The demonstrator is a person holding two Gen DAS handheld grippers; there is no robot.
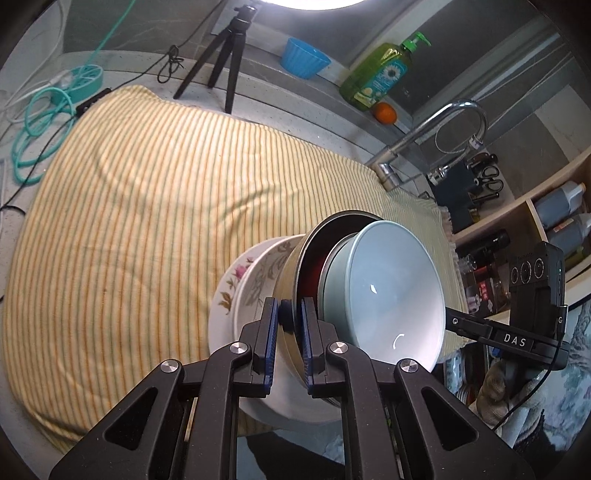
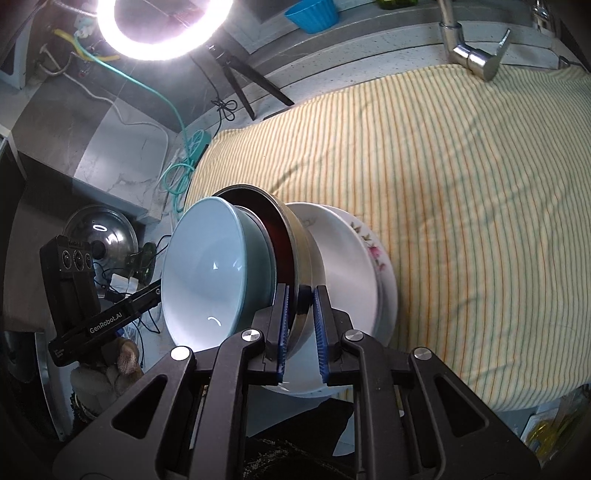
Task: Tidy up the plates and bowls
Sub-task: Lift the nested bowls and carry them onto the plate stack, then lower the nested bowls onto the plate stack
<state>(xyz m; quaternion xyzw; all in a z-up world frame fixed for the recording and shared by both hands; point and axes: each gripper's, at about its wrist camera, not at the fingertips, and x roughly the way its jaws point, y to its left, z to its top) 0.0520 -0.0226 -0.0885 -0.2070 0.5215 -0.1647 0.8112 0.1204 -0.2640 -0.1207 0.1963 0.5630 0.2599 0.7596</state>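
Note:
A stack of dishes hangs between both grippers over the near edge of the striped cloth (image 1: 147,184). At the bottom is a floral plate (image 1: 236,280) with a white plate on it. Above them sits a metal bowl (image 1: 291,258) with a dark red inside, and a pale blue bowl (image 1: 391,288) nests in that. My left gripper (image 1: 290,310) is shut on the metal bowl's rim. My right gripper (image 2: 301,299) is shut on the opposite rim of the metal bowl (image 2: 295,236), beside the pale blue bowl (image 2: 207,266) and floral plate (image 2: 373,243). Each gripper shows in the other's view.
The striped cloth (image 2: 461,184) covers the counter. Behind it stand a tripod (image 1: 229,62), a blue ribbed bowl (image 1: 304,57), a green soap bottle (image 1: 376,74), an orange (image 1: 386,112) and a faucet (image 1: 424,140). A ring light (image 2: 162,29) and a steel pot lid (image 2: 99,232) are at the left.

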